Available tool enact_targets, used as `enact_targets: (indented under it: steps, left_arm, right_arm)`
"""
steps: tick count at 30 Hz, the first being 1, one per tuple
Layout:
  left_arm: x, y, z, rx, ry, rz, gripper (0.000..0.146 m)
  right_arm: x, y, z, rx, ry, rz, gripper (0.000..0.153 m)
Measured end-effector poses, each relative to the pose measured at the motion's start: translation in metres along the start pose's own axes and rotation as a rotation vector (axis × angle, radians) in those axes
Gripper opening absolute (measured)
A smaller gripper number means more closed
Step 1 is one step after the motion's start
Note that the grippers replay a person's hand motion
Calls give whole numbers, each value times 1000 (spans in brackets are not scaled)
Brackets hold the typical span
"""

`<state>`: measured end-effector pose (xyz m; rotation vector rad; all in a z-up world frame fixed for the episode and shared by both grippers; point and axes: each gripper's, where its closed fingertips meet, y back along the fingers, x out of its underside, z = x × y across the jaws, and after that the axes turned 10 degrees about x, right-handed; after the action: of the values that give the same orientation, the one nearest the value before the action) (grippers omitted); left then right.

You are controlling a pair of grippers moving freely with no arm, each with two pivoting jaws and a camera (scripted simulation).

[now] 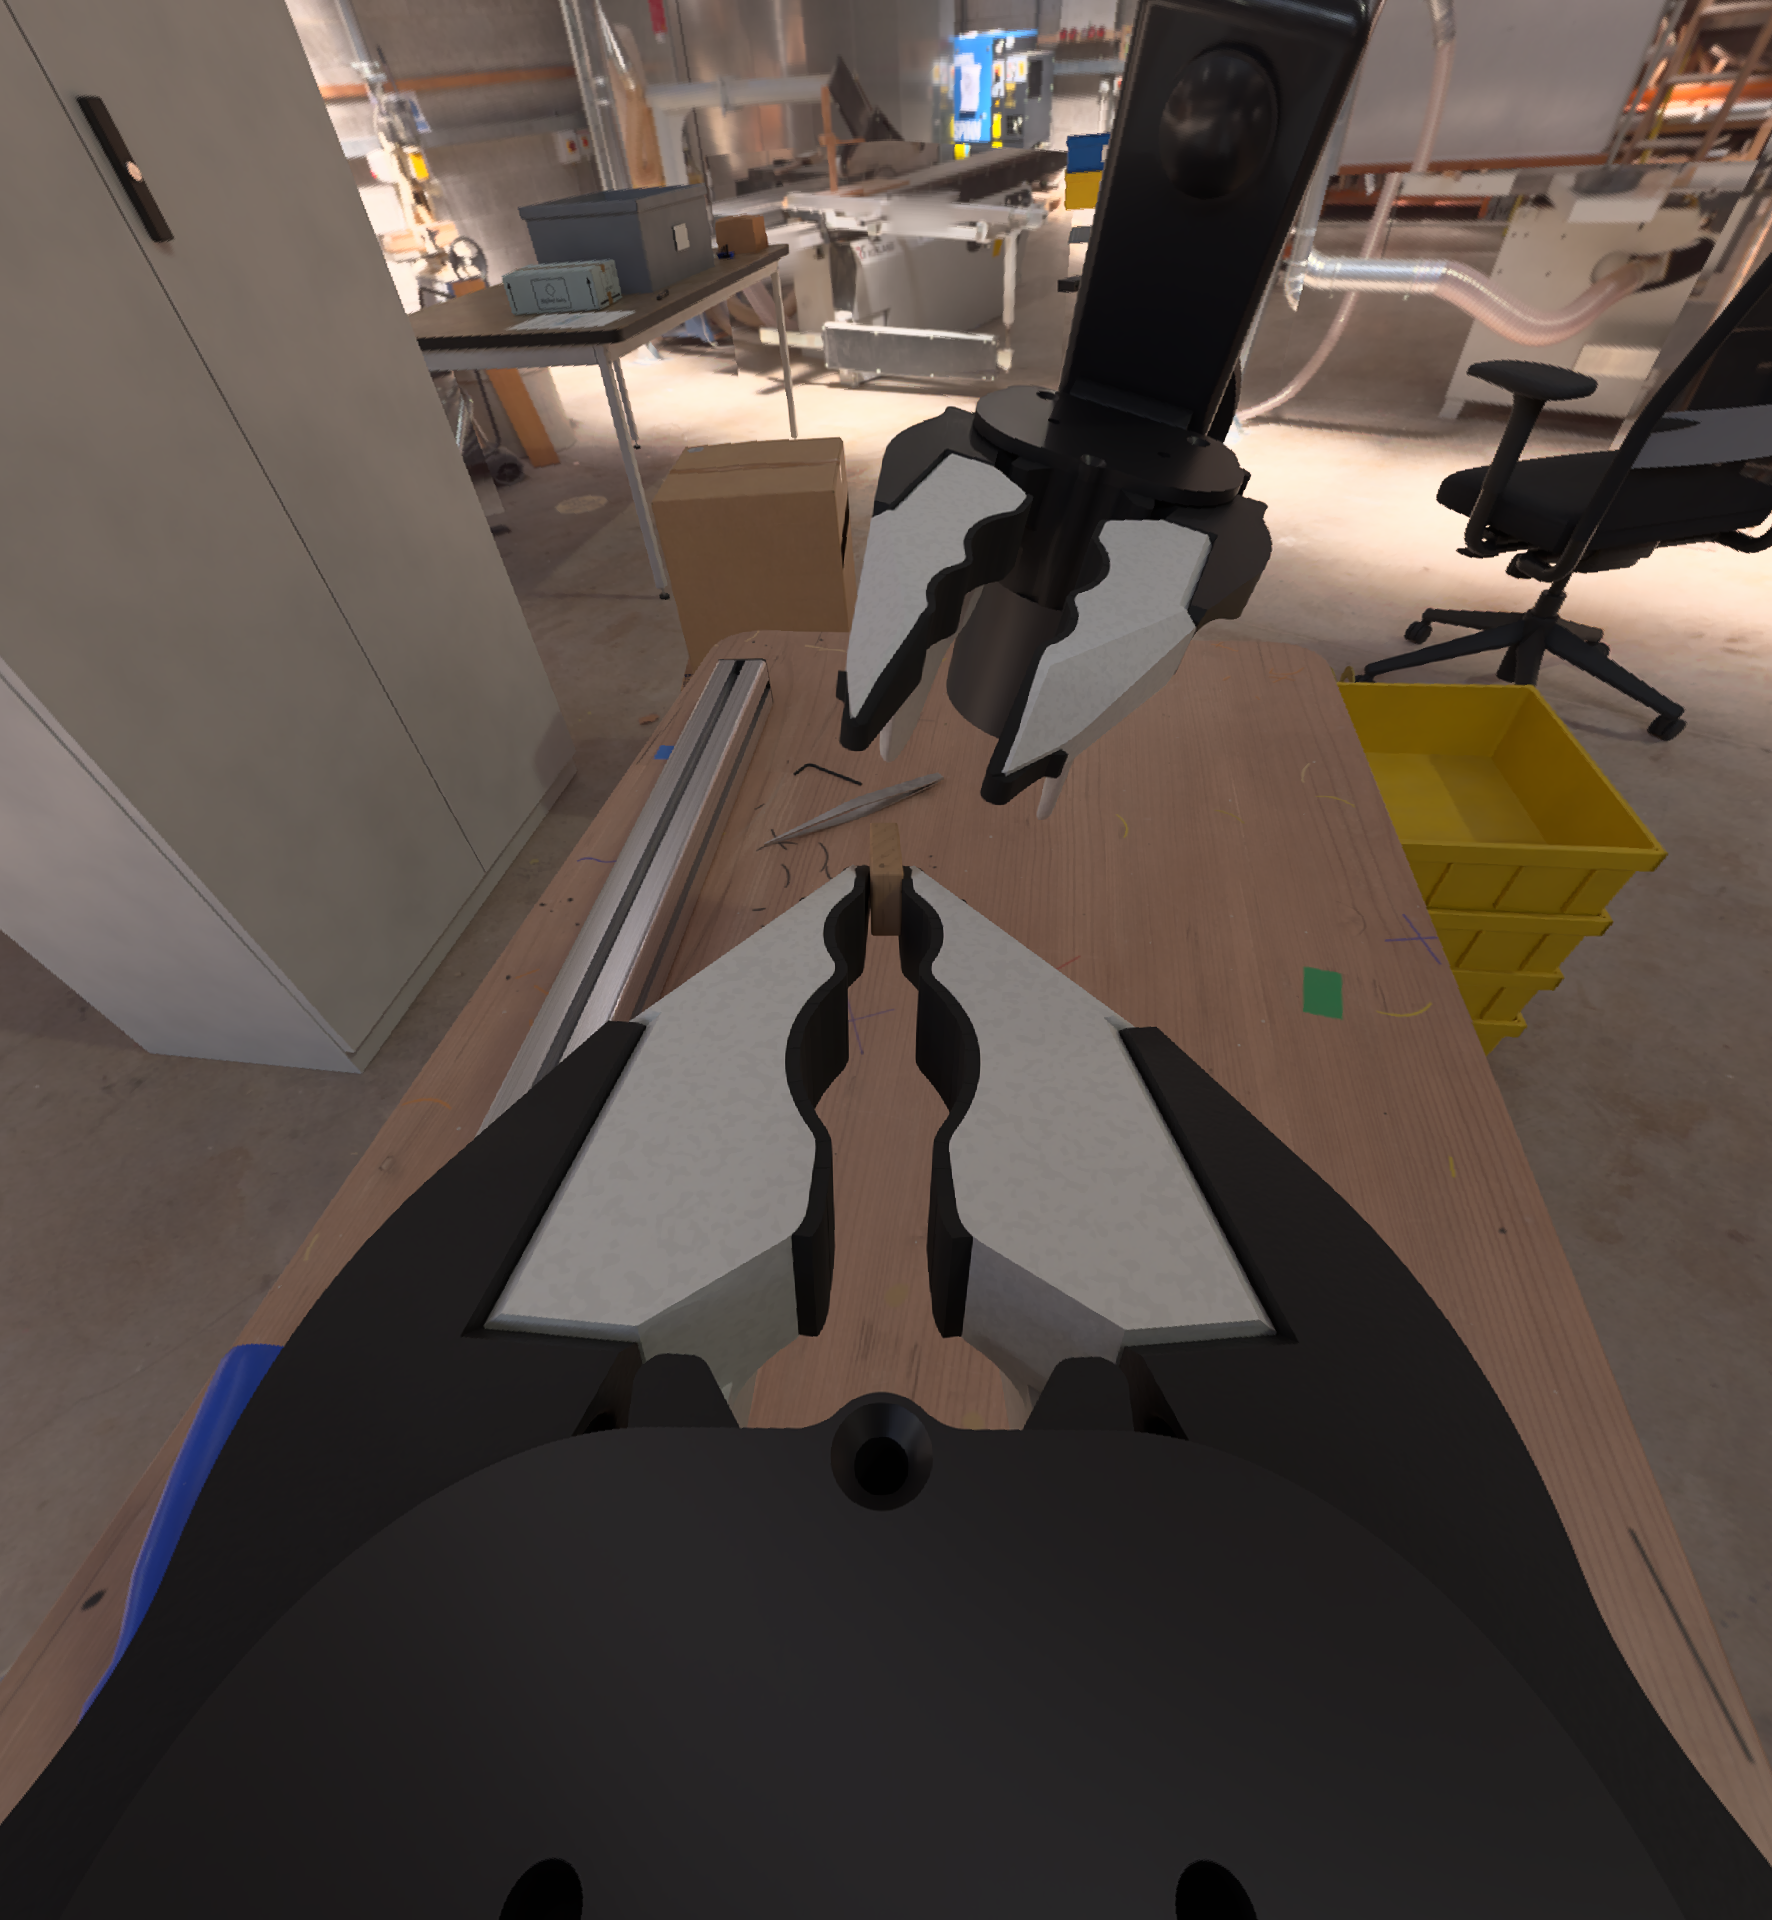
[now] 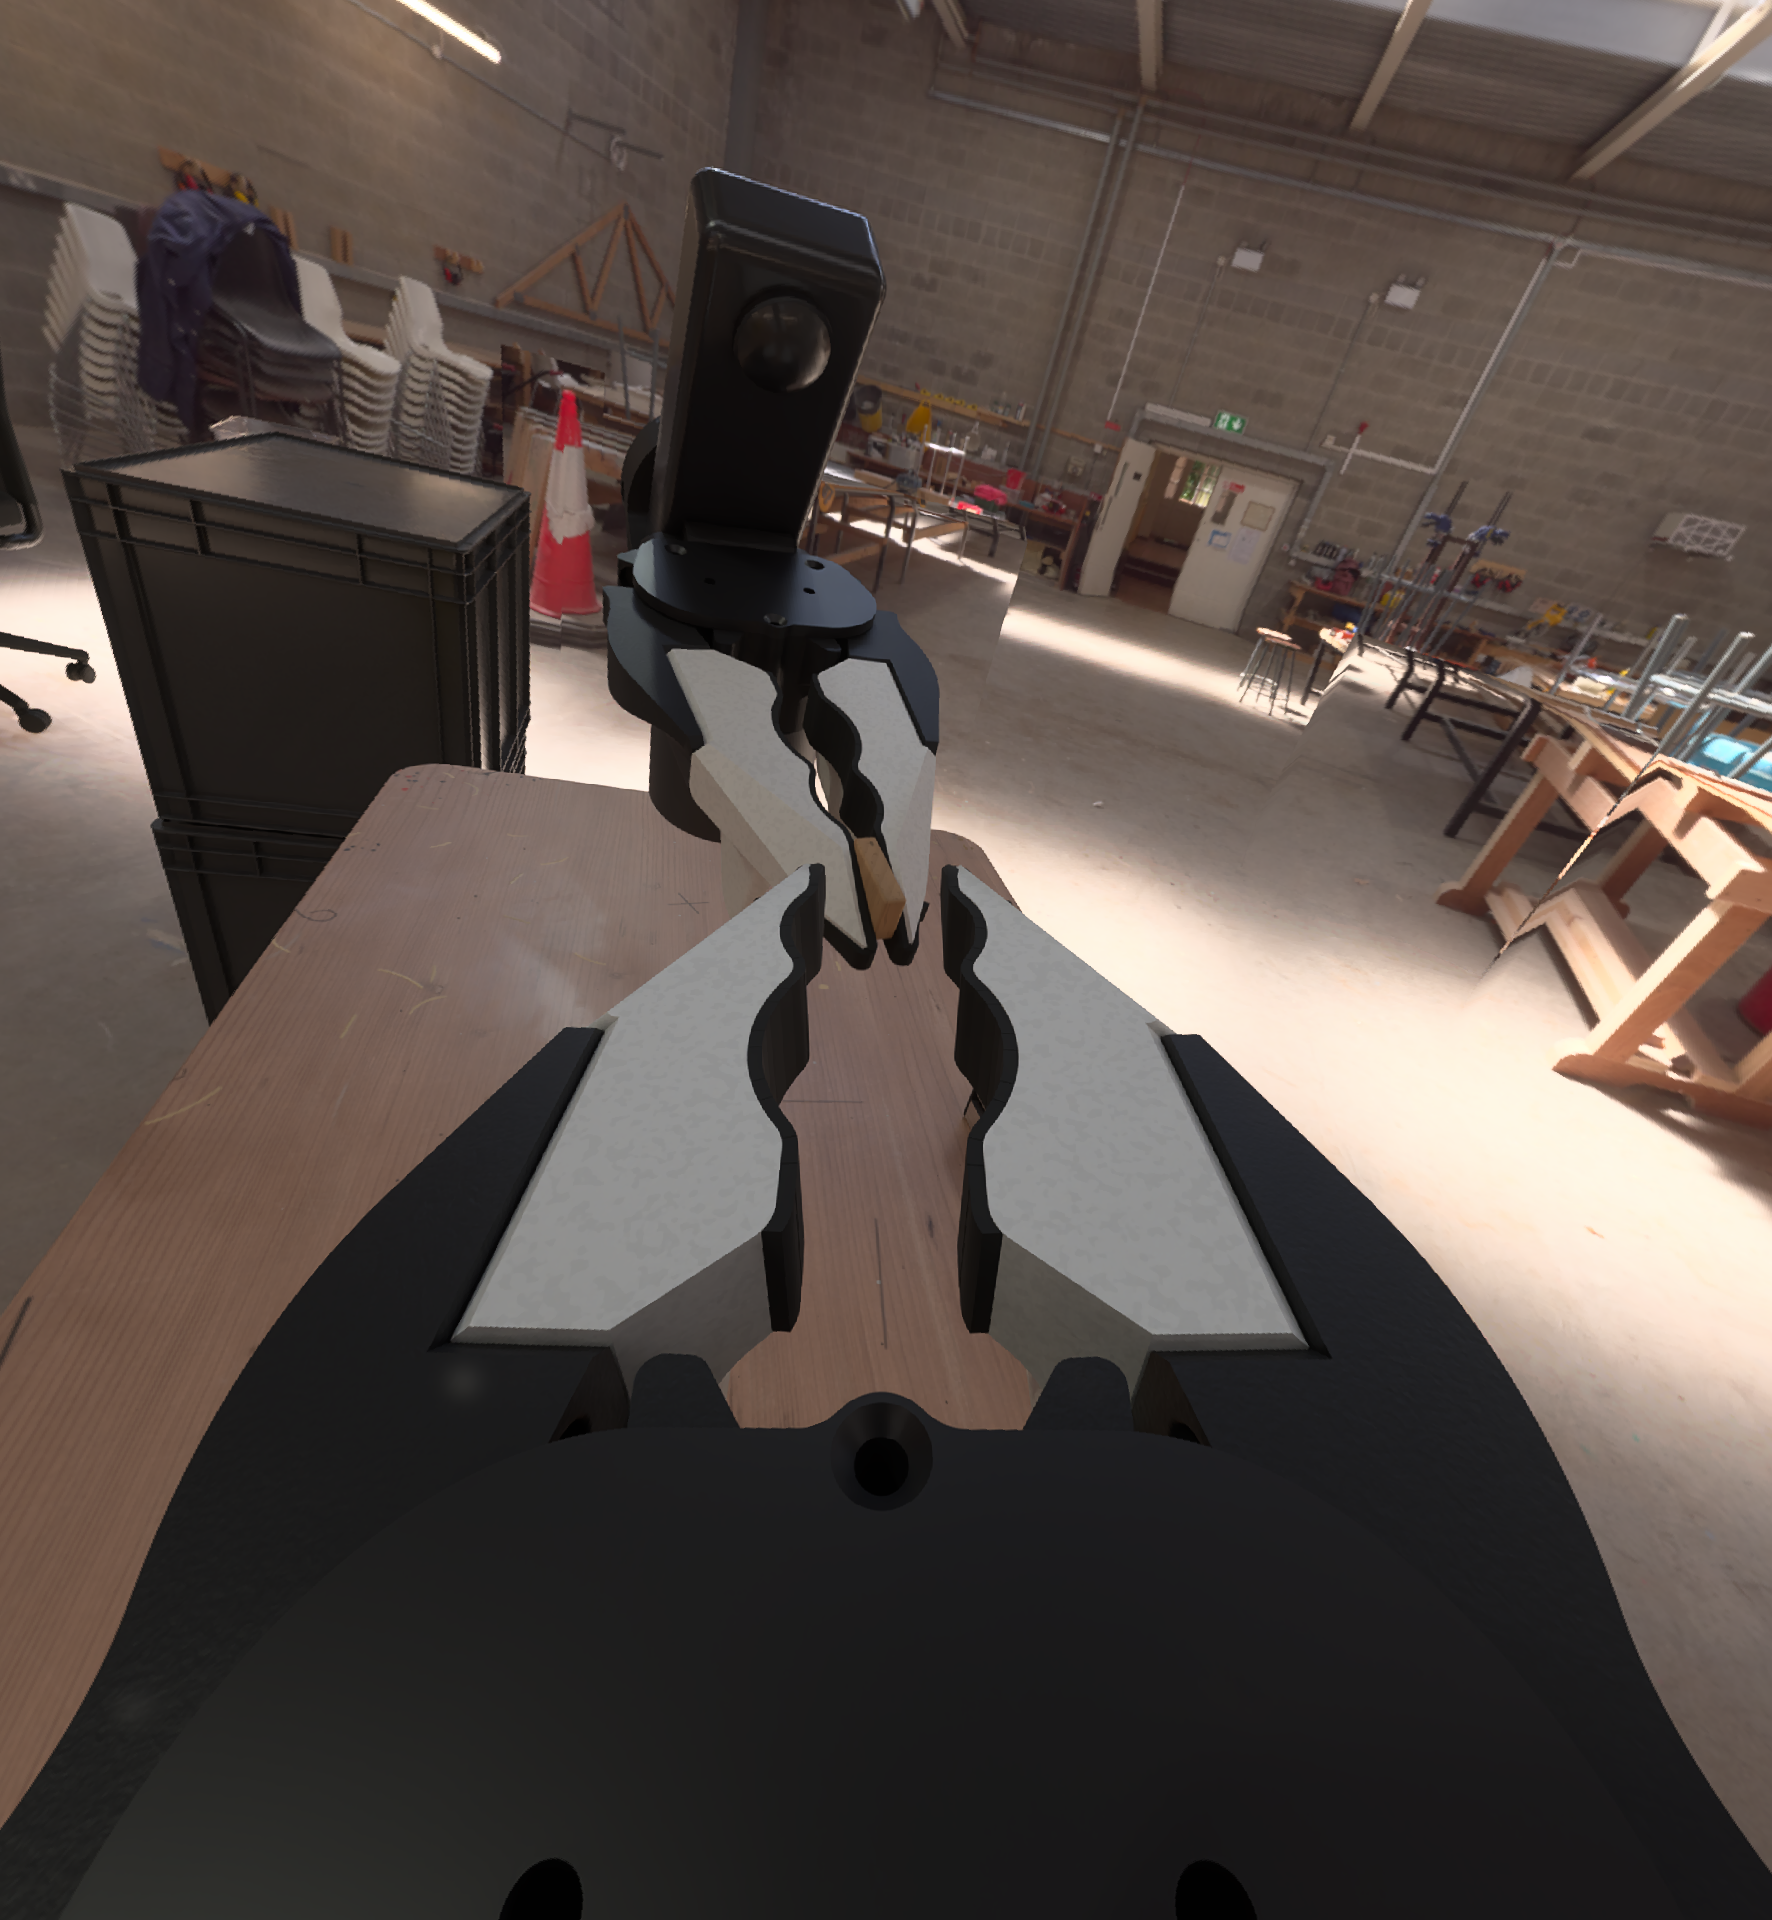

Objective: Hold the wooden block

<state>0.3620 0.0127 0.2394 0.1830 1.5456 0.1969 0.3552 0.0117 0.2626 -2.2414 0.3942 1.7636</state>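
My left hand-held gripper pinches the wooden block upright at its fingertips, angled down over the bench. My right hand-held gripper hangs opposite, jaws apart, empty.

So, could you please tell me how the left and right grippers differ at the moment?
The left gripper is shut on the wooden block, while the right gripper is open and holds nothing. The left gripper's fingertips nearly meet around the block; the right gripper's stand well apart. Seen from the left wrist, the right gripper hangs above the table, beyond the block. Both share white fingers with black wavy inner pads.
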Motion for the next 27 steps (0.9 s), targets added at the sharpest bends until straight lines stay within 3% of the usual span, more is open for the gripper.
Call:
enact_targets:
  steps: [4,11,27]
  left_arm:
    - [-1,2,1,-4,2,-10,4]
    - [-1,0,-1,1,-4,-2,4]
    - [-1,1,1,-2,4,-10,4]
  right_arm:
    - [-4,7,-1,-8,-6,-21,15]
    - [-1,-1,2,-2,13,-1,24]
    - [0,4,0,1,14,5,21]
